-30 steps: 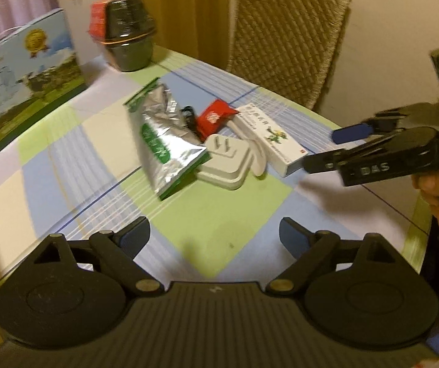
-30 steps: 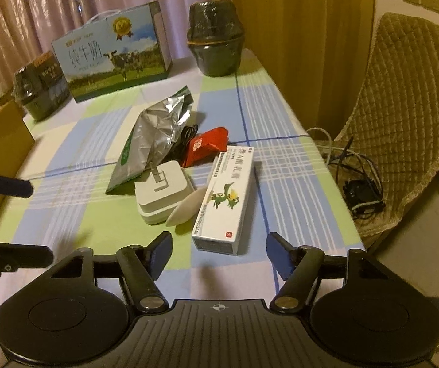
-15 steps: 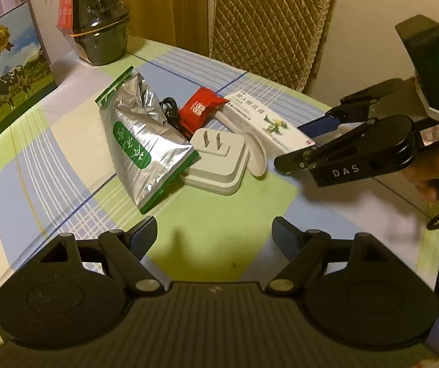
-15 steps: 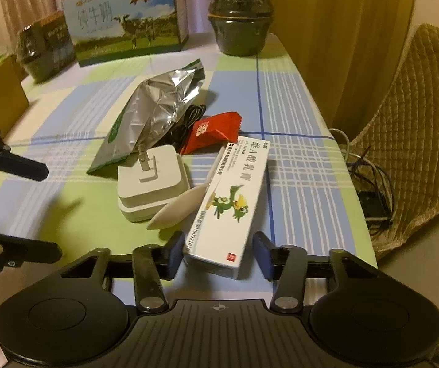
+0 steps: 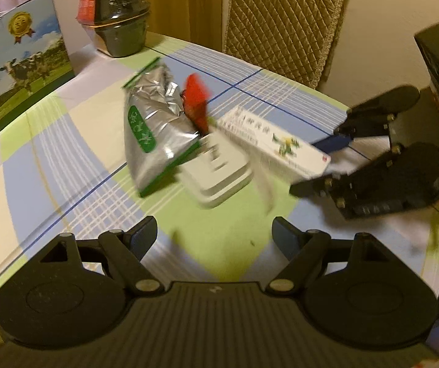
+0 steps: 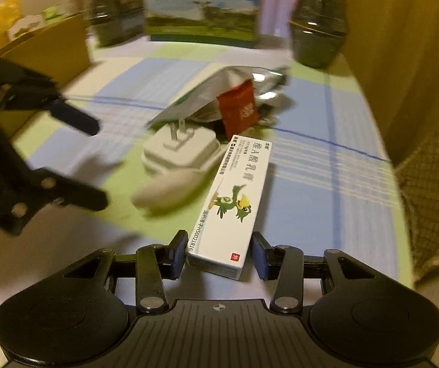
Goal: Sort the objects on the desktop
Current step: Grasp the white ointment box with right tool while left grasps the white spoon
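On the checked tablecloth point(image 5: 75, 159) lies a cluster: a silver foil pouch point(image 5: 152, 135) point(image 6: 219, 92), a red sachet point(image 5: 196, 101) point(image 6: 239, 109), a white plug charger point(image 5: 219, 168) point(image 6: 179, 150), a white oblong piece point(image 6: 164, 190) and a white ointment box with a green bird point(image 5: 271, 141) point(image 6: 235, 196). My right gripper point(image 6: 219, 247) point(image 5: 314, 165) is shut on the near end of the box, one pad on each long side. To the left of the cluster my left gripper point(image 5: 215, 234) point(image 6: 95, 165) stands open above bare cloth, holding nothing.
A milk carton case point(image 5: 13, 70) point(image 6: 201, 3) and dark lidded bowls point(image 5: 118, 21) point(image 6: 317, 36) stand at the far side. A cardboard box point(image 6: 44, 52) sits at the left. A quilted chair point(image 5: 281, 21) stands beyond the table's right edge.
My right gripper came forward over the near end of the ointment box, narrowed onto it and rolled, so its view tilts. The left gripper sank slightly and its fingers drew in a little.
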Motion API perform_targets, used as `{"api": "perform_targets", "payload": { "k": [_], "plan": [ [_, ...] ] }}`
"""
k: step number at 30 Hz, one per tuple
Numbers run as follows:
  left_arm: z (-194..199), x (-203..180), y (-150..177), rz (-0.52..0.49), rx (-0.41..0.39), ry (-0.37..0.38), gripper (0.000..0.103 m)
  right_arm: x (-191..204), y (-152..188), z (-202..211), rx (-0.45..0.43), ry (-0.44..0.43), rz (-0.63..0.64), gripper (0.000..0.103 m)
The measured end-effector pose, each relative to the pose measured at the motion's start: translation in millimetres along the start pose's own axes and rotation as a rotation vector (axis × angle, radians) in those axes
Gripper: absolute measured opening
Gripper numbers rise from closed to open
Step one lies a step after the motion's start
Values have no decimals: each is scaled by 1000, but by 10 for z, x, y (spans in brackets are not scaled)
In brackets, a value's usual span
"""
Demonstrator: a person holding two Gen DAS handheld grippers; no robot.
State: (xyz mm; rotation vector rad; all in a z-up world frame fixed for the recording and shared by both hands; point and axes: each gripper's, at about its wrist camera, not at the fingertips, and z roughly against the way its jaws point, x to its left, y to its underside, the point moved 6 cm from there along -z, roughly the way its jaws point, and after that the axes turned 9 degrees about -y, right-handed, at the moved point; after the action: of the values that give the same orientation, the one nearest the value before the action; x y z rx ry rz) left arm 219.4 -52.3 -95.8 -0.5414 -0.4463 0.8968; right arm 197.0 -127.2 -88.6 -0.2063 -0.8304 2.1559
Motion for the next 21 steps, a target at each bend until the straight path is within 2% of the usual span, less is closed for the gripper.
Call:
{"api": "perform_targets", "payload": {
  "k": [4, 10, 13, 14, 18, 21],
  "plan": [
    [128, -5, 100, 25, -7, 6, 79, 262, 56, 2, 1, -64, 33, 40],
    [139, -8, 179, -11, -9, -80, 79, 140, 83, 63, -27, -32, -81, 35],
    [82, 43, 180, -27, -8, -112, 77, 82, 94, 93, -27, -13, -92, 35],
    [53, 61, 185, -31, 0, -113, 75, 75, 88, 96, -27, -10, -92, 35],
    [-48, 99, 223, -40, 44, -99, 53, 62, 77, 99, -29, -1, -89, 35],
    [-84, 109, 291, -32, 60, -95, 52, 75, 95, 115, -38, -1, -92, 35]
  ]
}}
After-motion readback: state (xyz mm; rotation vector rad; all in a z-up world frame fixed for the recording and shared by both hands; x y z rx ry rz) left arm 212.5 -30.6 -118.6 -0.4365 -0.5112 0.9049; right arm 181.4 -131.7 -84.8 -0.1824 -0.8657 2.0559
